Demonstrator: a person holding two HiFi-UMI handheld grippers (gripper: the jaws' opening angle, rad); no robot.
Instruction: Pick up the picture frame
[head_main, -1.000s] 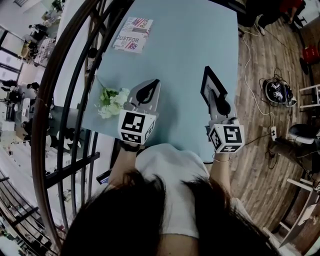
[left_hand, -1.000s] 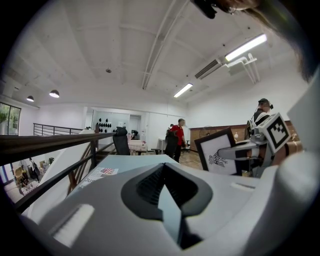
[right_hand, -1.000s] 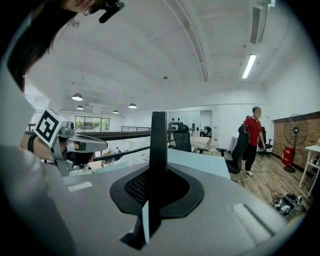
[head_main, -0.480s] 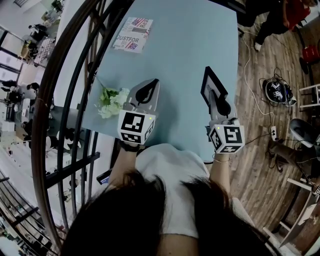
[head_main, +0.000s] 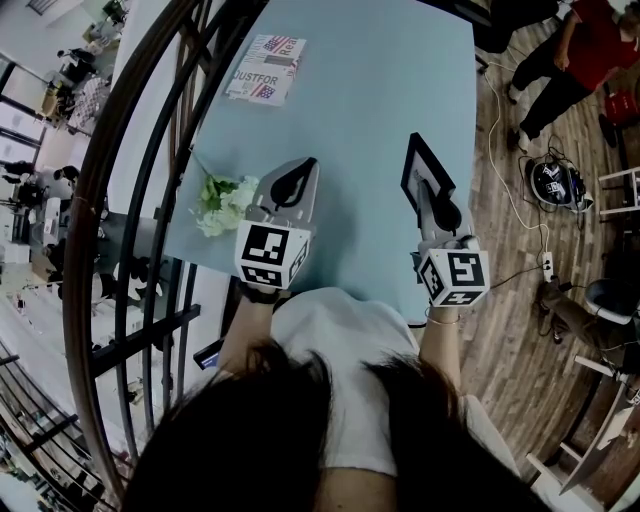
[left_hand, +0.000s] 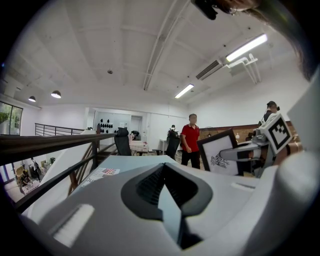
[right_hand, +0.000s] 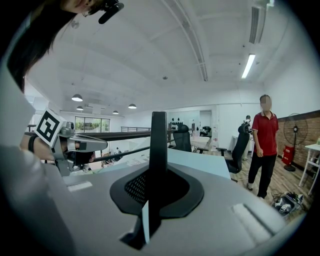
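Picture frame: black border, white print with small dark drawing. Upright, edge clamped in right gripper, near table's right edge.

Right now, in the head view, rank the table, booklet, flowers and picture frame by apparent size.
1. table
2. booklet
3. flowers and picture frame: about alike; the frame stands tilted, partly behind the right hand-held gripper.

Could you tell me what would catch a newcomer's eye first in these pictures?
The black picture frame stands out first, gripped upright in the right claw at the near right of the blue table. The left claw hangs shut and empty beside white flowers at the table's left edge; a person in a red shirt stands beyond.
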